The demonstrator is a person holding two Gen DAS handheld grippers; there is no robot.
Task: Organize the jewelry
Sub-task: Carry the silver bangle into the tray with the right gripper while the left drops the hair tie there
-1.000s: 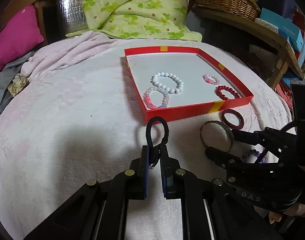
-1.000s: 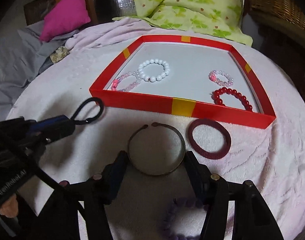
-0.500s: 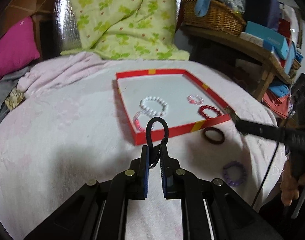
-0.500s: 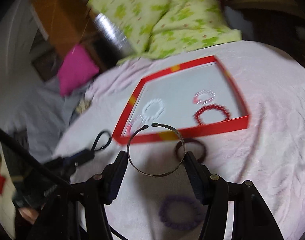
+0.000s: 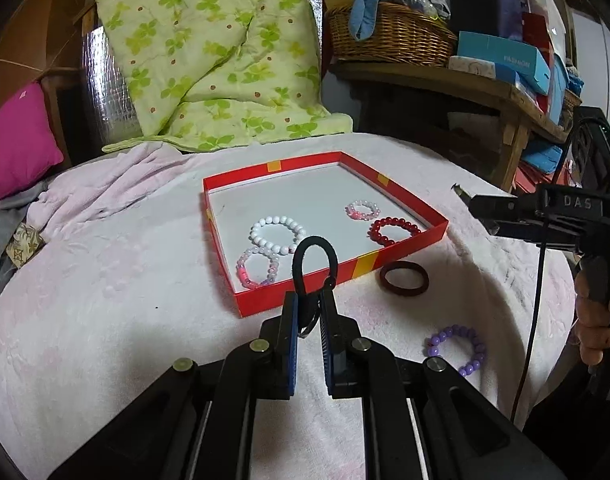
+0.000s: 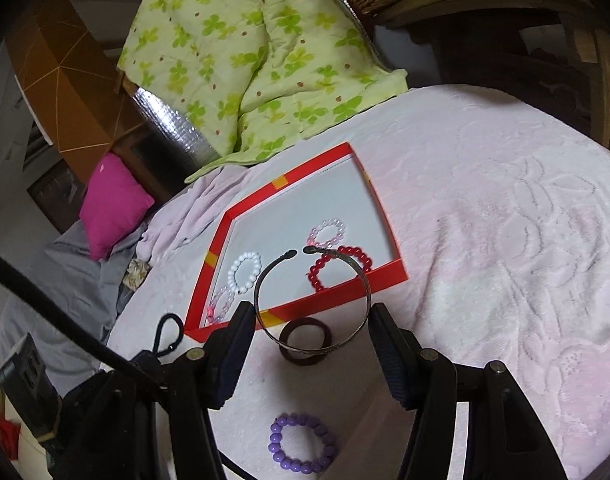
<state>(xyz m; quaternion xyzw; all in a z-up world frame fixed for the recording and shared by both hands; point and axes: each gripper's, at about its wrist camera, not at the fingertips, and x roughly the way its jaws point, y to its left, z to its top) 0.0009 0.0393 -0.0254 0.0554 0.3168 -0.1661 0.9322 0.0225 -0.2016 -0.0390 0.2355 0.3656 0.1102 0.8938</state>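
My left gripper (image 5: 308, 300) is shut on a black cord loop (image 5: 296, 264) that sticks up in front of the red tray (image 5: 405, 196). Inside the tray lie a white bead bracelet (image 5: 261, 226), two pink ones (image 5: 245, 270) (image 5: 363, 210) and a red bead bracelet (image 5: 393, 222). My right gripper (image 6: 312, 314) is shut on an open metal bangle (image 6: 263, 276), held in the air before the tray's near wall (image 6: 345, 290). A dark red bangle (image 6: 301, 360) and a purple bead bracelet (image 6: 275, 438) lie on the pink cloth below it.
A pale pink towel (image 5: 105, 300) covers the round surface. A green quilt (image 5: 209, 60) and a magenta cushion (image 5: 13, 144) lie behind it. A wooden shelf (image 5: 445, 84) with a wicker basket and boxes stands at the right. A person's hand (image 5: 597, 320) holds the right gripper.
My right gripper has lifted the metal bangle off the cloth, rolling as it swung up and to the right. My left gripper has risen a little with the black loop.
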